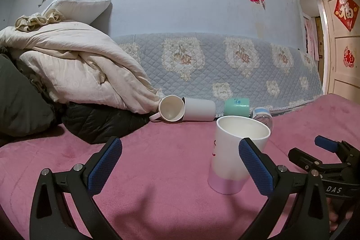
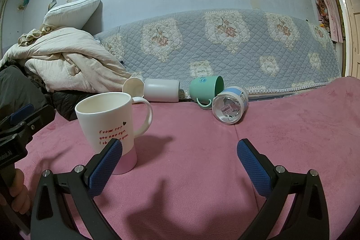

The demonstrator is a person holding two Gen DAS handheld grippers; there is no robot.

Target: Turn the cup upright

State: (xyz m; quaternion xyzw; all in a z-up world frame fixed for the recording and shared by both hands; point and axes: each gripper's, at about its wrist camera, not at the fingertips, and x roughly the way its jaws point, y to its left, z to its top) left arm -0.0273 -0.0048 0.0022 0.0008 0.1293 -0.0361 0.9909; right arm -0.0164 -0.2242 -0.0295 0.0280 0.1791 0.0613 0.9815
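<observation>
A white mug with a pink base and red writing [image 1: 234,154] [image 2: 112,125] stands upright on the pink blanket [image 2: 202,150]. My left gripper [image 1: 180,154] is open and empty, its right finger just in front of the mug. My right gripper [image 2: 180,156] is open and empty, its left finger in front of the mug's base. A white mug [image 1: 172,108] [image 2: 133,84], a white cylinder cup [image 1: 199,109] [image 2: 162,90], a green mug [image 2: 205,89] [image 1: 237,106] and a blue-white cup [image 2: 229,107] [image 1: 263,116] lie on their sides behind it.
Folded cream bedding [image 1: 78,69] and dark clothes [image 1: 101,123] pile at the left. A blue quilted cover [image 2: 225,48] runs along the wall behind the cups. The other gripper shows at the right edge of the left wrist view [image 1: 326,156] and the left edge of the right wrist view [image 2: 20,125].
</observation>
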